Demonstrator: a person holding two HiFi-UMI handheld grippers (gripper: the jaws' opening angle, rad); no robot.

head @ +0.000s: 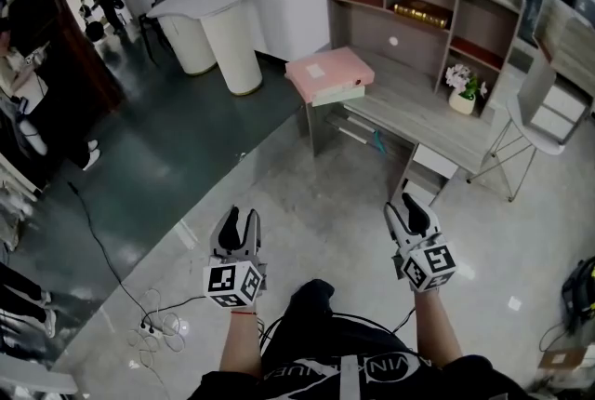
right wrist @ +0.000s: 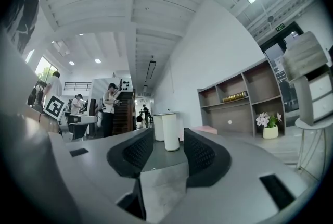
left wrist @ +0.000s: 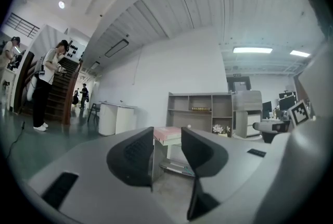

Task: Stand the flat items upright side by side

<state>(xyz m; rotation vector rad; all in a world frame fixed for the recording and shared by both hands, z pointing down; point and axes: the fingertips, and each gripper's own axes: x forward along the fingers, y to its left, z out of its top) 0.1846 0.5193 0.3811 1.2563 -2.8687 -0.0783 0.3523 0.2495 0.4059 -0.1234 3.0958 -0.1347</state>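
Left gripper (head: 240,218) and right gripper (head: 405,205), jaws spread and empty, hover over the floor (head: 316,189) well apart from pink folders (head: 327,71) lying flat on a desk (head: 423,114)

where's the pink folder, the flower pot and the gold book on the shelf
pink folder (head: 327,70), head view, top face
flower pot (head: 461,102), head view, white pot's side
gold book (head: 423,12), head view, long side

pink flat item (head: 327,71) | lying flat | atop pale-green item (head: 340,97) | desk (head: 418,110) left end
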